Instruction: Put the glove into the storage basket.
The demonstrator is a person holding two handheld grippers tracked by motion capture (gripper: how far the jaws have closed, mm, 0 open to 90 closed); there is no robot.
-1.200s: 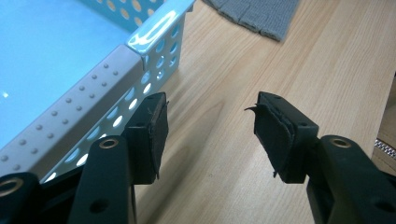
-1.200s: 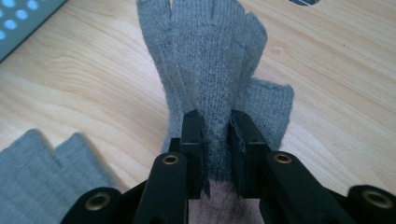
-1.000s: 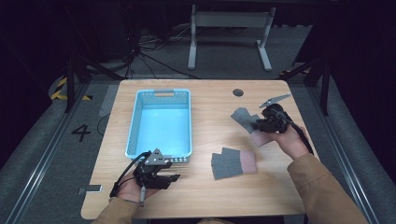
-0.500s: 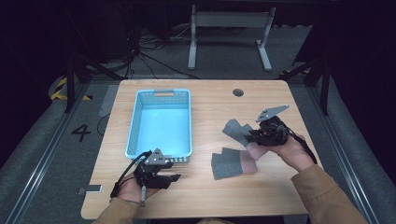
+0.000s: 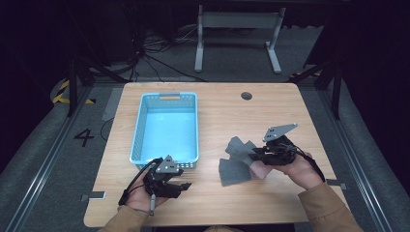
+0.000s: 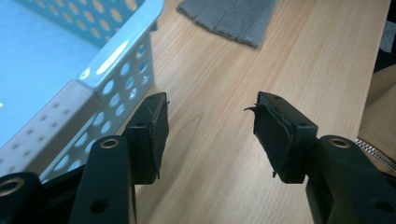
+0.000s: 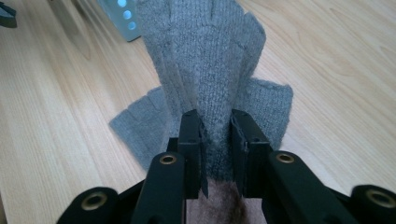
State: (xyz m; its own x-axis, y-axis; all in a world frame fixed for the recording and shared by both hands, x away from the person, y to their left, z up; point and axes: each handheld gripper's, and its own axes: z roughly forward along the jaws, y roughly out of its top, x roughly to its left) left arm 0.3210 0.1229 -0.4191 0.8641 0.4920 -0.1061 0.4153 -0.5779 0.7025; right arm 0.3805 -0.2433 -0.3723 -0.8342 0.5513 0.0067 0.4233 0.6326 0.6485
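Note:
A grey knitted glove (image 5: 240, 146) (image 7: 210, 60) hangs from my right gripper (image 5: 255, 153) (image 7: 216, 140), whose jaws are shut on its cuff end, fingers pointing away. A second grey glove (image 5: 233, 171) (image 7: 140, 123) lies flat on the table (image 5: 217, 116) beneath it. My left gripper (image 5: 180, 186) (image 6: 208, 135) rests open near the front left of the table, nothing between its jaws, just beside the front corner of the light blue basket (image 5: 140, 130) (image 6: 105, 79). The flat glove (image 6: 229, 18) shows far off in the left gripper view.
The basket looks empty inside. A round cable hole (image 5: 246, 95) sits at the table's back. A metal stand (image 5: 237, 36) is on the floor beyond the table. Bare wood lies between the basket and the gloves.
My right gripper has carried the held glove leftward and down toward the flat glove. The left gripper has stayed where it was.

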